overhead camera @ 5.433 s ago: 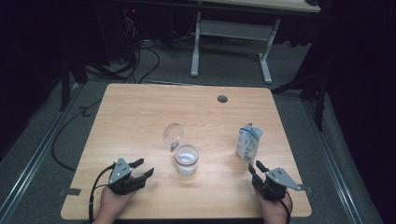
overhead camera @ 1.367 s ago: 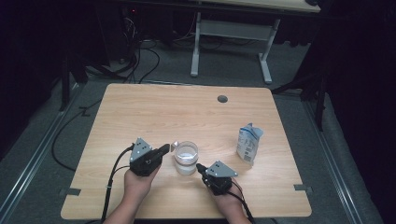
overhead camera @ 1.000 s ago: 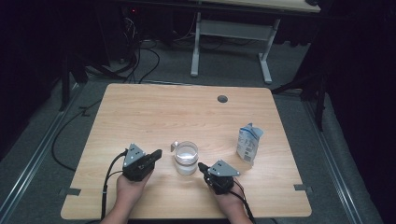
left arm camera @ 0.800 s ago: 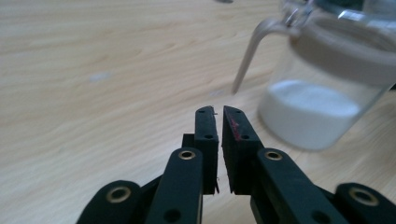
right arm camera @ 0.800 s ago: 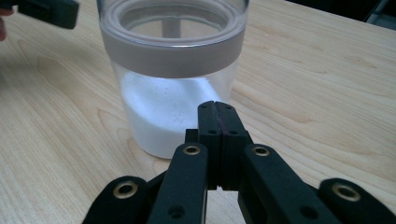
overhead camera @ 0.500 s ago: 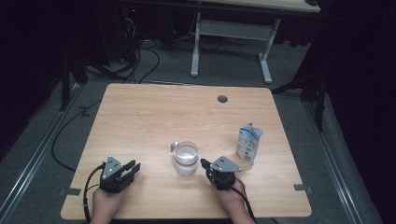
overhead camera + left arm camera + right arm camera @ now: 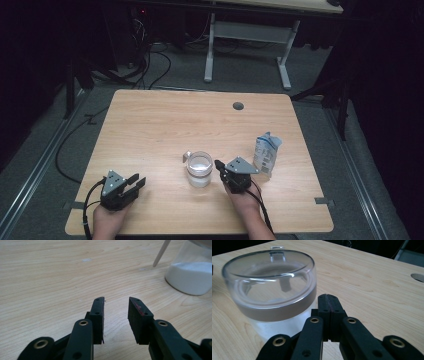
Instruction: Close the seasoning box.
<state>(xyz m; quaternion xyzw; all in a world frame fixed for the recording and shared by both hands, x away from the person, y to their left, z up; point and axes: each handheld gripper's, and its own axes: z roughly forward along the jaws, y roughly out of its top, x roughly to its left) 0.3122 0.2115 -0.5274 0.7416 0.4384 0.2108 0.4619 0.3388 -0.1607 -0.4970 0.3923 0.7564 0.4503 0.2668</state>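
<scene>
A clear glass cup holding white liquid stands at the table's front middle, its small handle on the far left side. My right gripper is shut with nothing in it; its tips sit right beside the cup's right wall, whether touching I cannot tell. In the right gripper view the shut jaws point past the cup. My left gripper rests near the front left edge, well apart from the cup. Its jaws have just been opening and stand apart with only bare wood between them.
A blue and white carton with its top open stands just right of my right gripper. The wooden table has a round cable hole at the back right. Cables and a desk frame lie on the floor beyond.
My left gripper has pulled away from the cup to the front left of the table, and its jaws have opened. The right gripper has stayed shut beside the cup.
</scene>
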